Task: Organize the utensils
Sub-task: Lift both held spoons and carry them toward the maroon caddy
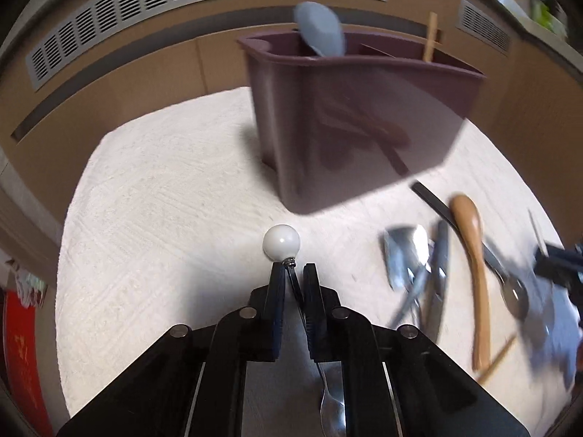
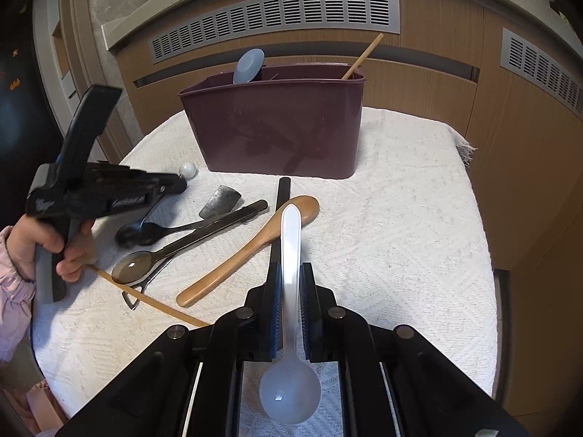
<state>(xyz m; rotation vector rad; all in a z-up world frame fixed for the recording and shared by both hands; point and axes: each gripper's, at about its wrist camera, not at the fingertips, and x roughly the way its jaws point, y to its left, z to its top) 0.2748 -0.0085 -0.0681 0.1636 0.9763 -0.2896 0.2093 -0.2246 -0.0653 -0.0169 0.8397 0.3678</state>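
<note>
My left gripper (image 1: pixel 294 271) is shut on a thin metal spoon (image 1: pixel 331 411) with a white ball end (image 1: pixel 281 243), held above the white cloth. It also shows in the right wrist view (image 2: pixel 175 184). My right gripper (image 2: pixel 290 273) is shut on a white plastic spoon (image 2: pixel 290 255), bowl toward the camera. A maroon utensil holder (image 2: pixel 273 123) stands at the back, holding a blue-grey spoon (image 2: pixel 248 65) and a chopstick (image 2: pixel 362 56). The holder also shows in the left wrist view (image 1: pixel 357 120).
Loose on the cloth (image 2: pixel 400 236) lie a wooden spoon (image 2: pixel 251 247), metal spoons (image 2: pixel 133 264), a dark knife-like tool (image 2: pixel 222 200), a black strip (image 2: pixel 282 189) and a chopstick (image 2: pixel 145 298). A wooden wall with vents (image 2: pixel 277 18) is behind.
</note>
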